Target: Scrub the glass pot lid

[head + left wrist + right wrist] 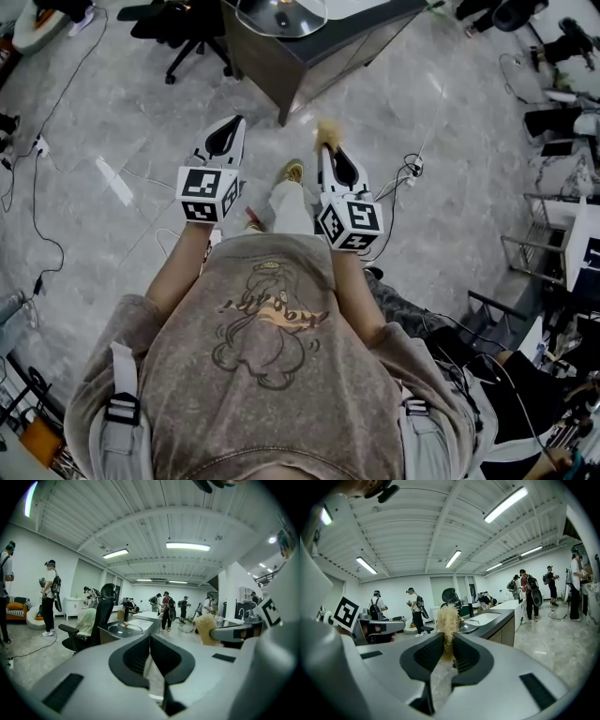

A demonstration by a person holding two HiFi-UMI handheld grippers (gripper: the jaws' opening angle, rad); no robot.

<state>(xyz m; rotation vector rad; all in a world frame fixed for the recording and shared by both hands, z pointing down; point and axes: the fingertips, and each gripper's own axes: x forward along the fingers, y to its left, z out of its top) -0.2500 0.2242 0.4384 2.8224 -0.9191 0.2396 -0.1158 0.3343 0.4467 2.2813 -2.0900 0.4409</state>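
- Closest under the head camera is the person's mottled grey-brown sweatshirt (262, 375), with both forearms reaching forward over the pale marbled floor (122, 112).
- At the end of the left forearm, the white-and-black two-jaw left gripper (236, 127) has its jaws pressed together with nothing between them; its own view (150, 638) shows the ribbed pads meeting in a single seam.
- On the other side, the white-and-black right gripper (326, 150) is clamped on a straw-coloured, frayed fibrous scrubber (326, 131), whose tuft sticks up past the jaw tips (447, 618).
- Ahead of both grippers and well apart from them, the round clear glass pot lid (300, 19) lies on the corner of a dark grey counter (281, 70).
- Bare floor separates the jaw tips from the counter's corner.
- Neither gripper touches the lid.
- Seen from the gripper views, the lid (124, 628) (468, 627) is a shallow transparent dome resting rim-down, with a small dark knob at its centre.
- A black office chair (96, 625) stands just left of the counter.
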